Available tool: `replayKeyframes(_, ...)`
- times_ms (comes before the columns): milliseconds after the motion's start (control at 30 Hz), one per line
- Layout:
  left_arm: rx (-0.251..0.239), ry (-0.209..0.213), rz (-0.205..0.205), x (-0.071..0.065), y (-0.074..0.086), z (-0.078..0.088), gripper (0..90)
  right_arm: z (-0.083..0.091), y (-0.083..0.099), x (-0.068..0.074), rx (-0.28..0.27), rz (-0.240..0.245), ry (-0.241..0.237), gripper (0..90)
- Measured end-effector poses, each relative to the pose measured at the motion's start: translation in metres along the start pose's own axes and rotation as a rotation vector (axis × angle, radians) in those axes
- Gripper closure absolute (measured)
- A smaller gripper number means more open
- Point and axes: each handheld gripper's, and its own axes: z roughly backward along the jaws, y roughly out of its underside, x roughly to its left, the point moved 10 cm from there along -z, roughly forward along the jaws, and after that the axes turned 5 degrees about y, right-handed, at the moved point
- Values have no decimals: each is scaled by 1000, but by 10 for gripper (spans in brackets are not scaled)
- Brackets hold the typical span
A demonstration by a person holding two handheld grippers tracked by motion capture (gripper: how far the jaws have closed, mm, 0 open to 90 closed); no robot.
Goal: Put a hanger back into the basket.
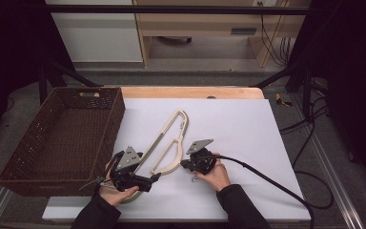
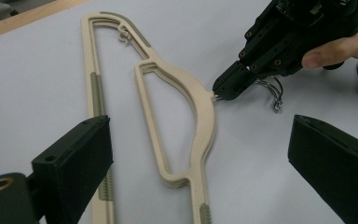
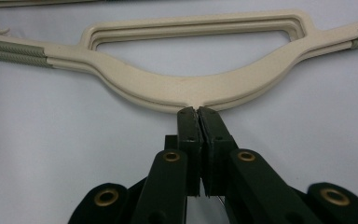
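Beige hangers (image 1: 169,143) lie stacked; right gripper (image 3: 197,111) pinches their hook, left gripper (image 1: 156,177) gapes nearby. Such a thin hold could slip and twist the stack.

Hanger (image 3: 186,88) hook hidden between the closed right tongs (image 3: 197,112); hanger ends cut off by both side edges in the right gripper view.

This looks like a lab recording station: a white board (image 1: 238,124) on a wooden table (image 1: 190,92) inside a black metal frame (image 1: 171,9), loose cables (image 1: 310,129) trailing over grey floor.
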Motion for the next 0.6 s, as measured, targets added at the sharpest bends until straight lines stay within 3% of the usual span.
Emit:
replayKeyframes(233,24,10,5,-2,3,-11,75,4,-5,0,-28,-3,4,886)
replayKeyframes(600,136,-8,-30,-5,9,-39,131,16,-14,0,-55,2,-2,889)
